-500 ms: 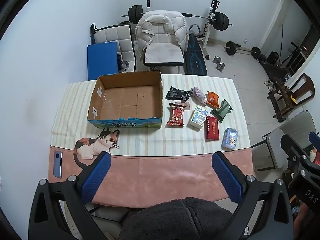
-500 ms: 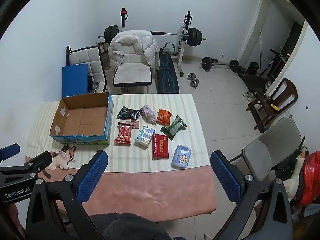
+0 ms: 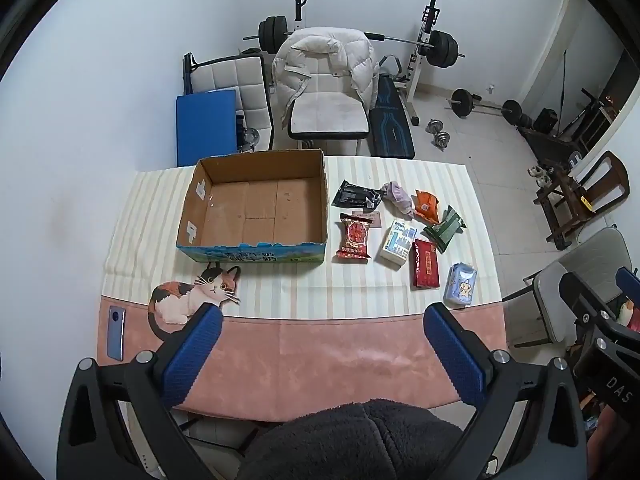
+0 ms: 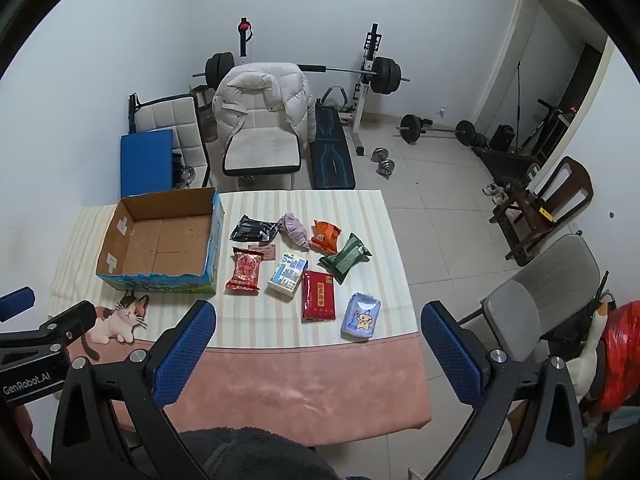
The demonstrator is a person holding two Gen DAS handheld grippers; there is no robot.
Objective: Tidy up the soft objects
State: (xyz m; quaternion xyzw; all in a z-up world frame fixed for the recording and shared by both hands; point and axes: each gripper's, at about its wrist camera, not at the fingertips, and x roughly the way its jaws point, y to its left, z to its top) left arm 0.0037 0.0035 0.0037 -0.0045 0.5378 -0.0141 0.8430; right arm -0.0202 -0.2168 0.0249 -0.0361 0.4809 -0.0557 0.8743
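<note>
An open, empty cardboard box [image 3: 256, 208] [image 4: 160, 240] stands on the table's far left. To its right lie soft packets: a black pouch [image 3: 354, 195], a purple cloth [image 3: 396, 198], an orange packet [image 3: 426, 206], a green packet [image 3: 444, 228], a red snack bag [image 3: 354, 236], a white-blue tissue pack [image 3: 398, 244], a red tissue pack [image 3: 426, 264] and a light blue tissue pack [image 3: 462, 284]. My left gripper [image 3: 320, 356] and right gripper [image 4: 316, 354] are both open and empty, held high above the table's near edge.
A phone [image 3: 116, 332] lies at the near left of the pink tablecloth [image 3: 320, 360]. A cat picture [image 3: 192, 296] is printed on the cloth. Chairs [image 3: 328, 112], a weight bench and barbells stand behind the table. A grey chair [image 4: 536, 300] stands at the right.
</note>
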